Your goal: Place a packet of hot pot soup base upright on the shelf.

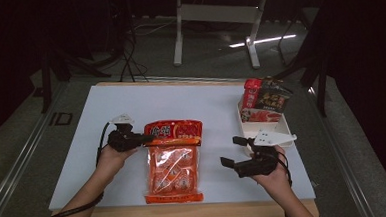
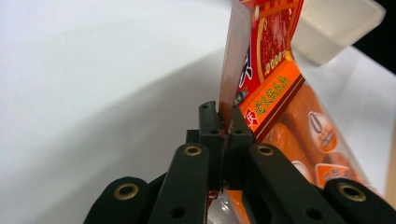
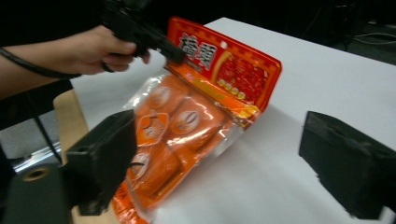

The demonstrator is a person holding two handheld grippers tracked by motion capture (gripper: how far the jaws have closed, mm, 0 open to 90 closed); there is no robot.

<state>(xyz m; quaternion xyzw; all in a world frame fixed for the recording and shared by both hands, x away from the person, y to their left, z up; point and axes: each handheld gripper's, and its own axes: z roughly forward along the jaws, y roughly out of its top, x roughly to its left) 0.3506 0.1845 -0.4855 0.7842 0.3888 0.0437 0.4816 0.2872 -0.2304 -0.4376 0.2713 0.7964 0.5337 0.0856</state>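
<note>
An orange snack bag [image 1: 174, 162] with a red header card lies mid-table, its top lifted. My left gripper [image 1: 145, 138] is shut on the bag's upper left corner; in the left gripper view the jaws pinch the header edge [image 2: 229, 123] of the bag [image 2: 280, 93]. My right gripper [image 1: 233, 151] hovers open to the right of the bag, with nothing between its jaws. In the right gripper view the bag [image 3: 196, 116] lies ahead between the open jaws, my left gripper [image 3: 175, 55] holding its top.
A white tray [image 1: 272, 127] at the right holds red and dark snack packets [image 1: 265, 99]. The white board [image 1: 180, 96] lies on a wooden table; its front edge is close to the bag's bottom. Table legs and cables stand on the floor behind.
</note>
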